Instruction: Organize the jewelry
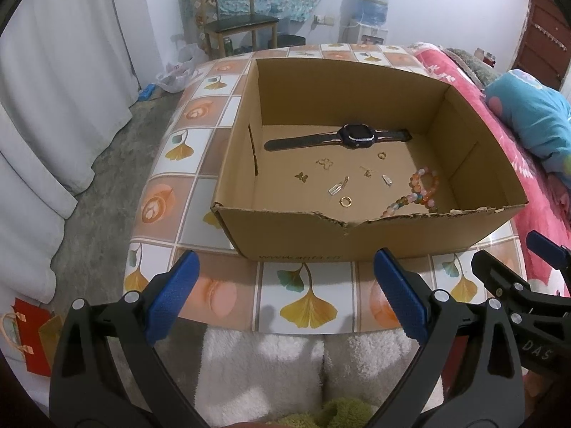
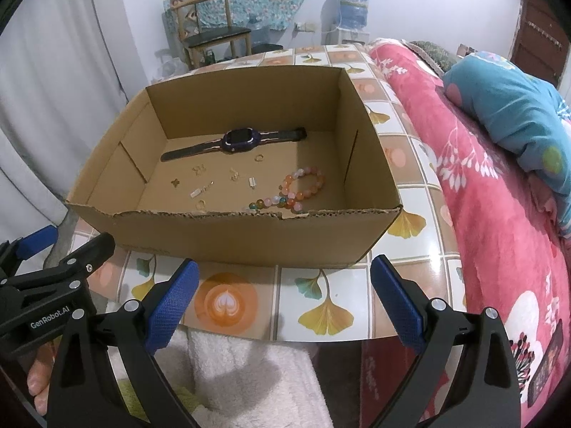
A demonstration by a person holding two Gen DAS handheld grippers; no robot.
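Inside, the torn-rimmed cardboard box (image 1: 299, 230) holds a smartwatch (image 1: 351, 134), glossy bead bracelet (image 1: 423, 187) and gold ring (image 1: 345, 201); left claw (image 1: 287, 294) and right claw (image 2: 285, 294) both gape wide.

- The left wrist view looks forward and slightly down over the near edge of the table (image 1: 228, 296), near the cardboard box (image 1: 296, 235).
- The right wrist view faces the same way from further right, with the bed (image 2: 481, 192) alongside.
- Both share the box (image 2: 228, 235) and chair (image 1: 235, 21).
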